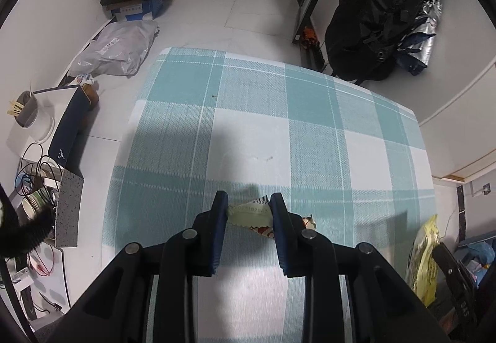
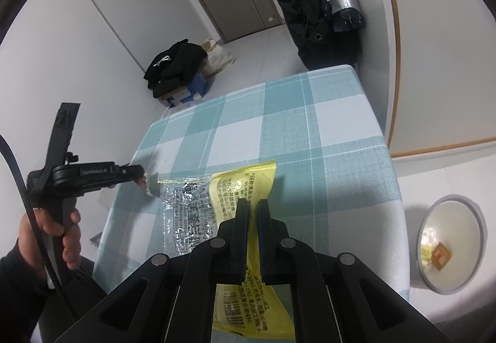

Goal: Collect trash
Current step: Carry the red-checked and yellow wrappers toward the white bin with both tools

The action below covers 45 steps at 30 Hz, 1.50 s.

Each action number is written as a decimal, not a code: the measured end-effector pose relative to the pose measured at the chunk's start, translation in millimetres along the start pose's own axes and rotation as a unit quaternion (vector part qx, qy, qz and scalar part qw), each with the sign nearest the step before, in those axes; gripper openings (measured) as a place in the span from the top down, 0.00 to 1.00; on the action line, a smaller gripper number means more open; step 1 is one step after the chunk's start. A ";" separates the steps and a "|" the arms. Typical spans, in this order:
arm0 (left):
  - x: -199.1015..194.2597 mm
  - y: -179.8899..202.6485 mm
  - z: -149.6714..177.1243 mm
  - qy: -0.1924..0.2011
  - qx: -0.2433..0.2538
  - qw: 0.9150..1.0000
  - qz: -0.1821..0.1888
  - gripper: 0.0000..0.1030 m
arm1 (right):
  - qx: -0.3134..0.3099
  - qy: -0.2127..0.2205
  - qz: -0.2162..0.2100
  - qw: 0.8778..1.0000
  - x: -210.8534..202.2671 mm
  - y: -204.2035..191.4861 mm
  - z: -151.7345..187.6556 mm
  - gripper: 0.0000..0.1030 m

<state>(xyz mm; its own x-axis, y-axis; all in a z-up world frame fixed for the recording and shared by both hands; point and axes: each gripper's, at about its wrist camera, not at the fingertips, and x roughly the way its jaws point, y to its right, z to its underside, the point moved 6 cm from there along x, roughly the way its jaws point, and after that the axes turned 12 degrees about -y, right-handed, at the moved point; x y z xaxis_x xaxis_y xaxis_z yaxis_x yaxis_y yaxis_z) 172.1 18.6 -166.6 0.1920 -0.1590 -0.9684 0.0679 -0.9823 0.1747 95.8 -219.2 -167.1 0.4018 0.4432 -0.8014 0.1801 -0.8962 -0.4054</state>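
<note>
My left gripper (image 1: 249, 203) is shut on a small crumpled snack wrapper (image 1: 251, 216), cream with a barcode and red print, held just above the teal checked tablecloth (image 1: 254, 113). From the right wrist view, the same left gripper (image 2: 141, 177) pinches the wrapper (image 2: 152, 185) over the table's left edge, with a person's hand (image 2: 66, 234) on its handle. My right gripper (image 2: 253, 205) is shut on a yellow and clear plastic bag (image 2: 245, 182) that hangs flat over the cloth. That bag (image 1: 426, 256) also shows at the right edge of the left wrist view.
A grey round bin (image 2: 449, 244) stands on the floor right of the table, with a small wrapper inside. Left of the table are a white cup (image 1: 31, 116), a dark box (image 1: 69, 129), cables and bowls. A black bag (image 1: 381, 17) stands beyond the far corner.
</note>
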 end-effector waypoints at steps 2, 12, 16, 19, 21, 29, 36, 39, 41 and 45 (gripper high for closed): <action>-4.0 -0.4 4.3 0.003 0.003 1.000 0.004 0.78 | -0.002 0.002 0.005 1.000 -1.6 -0.6 1.3 0.95; -27.8 -0.6 23.2 0.030 -0.004 0.999 0.035 0.78 | -0.011 0.012 0.024 1.000 -15.6 -13.8 11.8 0.95; -41.9 7.3 29.0 0.049 0.005 0.998 0.047 0.78 | -0.023 0.032 0.025 0.999 -32.2 -23.5 11.6 0.95; -54.6 15.2 32.3 0.066 0.013 0.996 0.053 0.78 | -0.026 0.047 0.027 0.998 -45.2 -25.9 10.4 0.95; -64.0 21.3 33.7 0.078 0.019 0.995 0.057 0.78 | -0.024 0.055 0.026 0.998 -53.6 -24.9 9.2 0.95; -92.1 55.1 36.0 0.110 0.047 0.990 0.068 0.78 | -0.017 0.090 0.042 0.995 -97.2 -11.5 -0.5 0.95; -115.7 93.3 34.7 0.137 0.067 0.984 0.097 0.78 | -0.009 0.137 0.052 0.989 -148.8 8.8 -12.9 0.95; -122.9 114.0 34.1 0.143 0.080 0.981 0.106 0.78 | 0.000 0.153 0.058 0.987 -171.6 22.1 -18.0 0.95; -126.8 130.8 33.0 0.145 0.091 0.979 0.114 0.78 | 0.005 0.164 0.063 0.985 -184.3 30.8 -19.6 0.95; -131.3 164.5 32.0 0.146 0.115 0.975 0.125 0.78 | 0.022 0.184 0.074 0.980 -211.5 53.1 -21.0 0.95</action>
<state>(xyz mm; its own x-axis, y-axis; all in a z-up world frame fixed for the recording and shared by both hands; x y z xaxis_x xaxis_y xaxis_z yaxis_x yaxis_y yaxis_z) 126.8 -125.3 -16.3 0.4473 -0.3940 -0.8029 -0.2313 -0.9182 0.3216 39.3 -360.9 -9.9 0.7187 0.2636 -0.6434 0.0595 -0.9453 -0.3209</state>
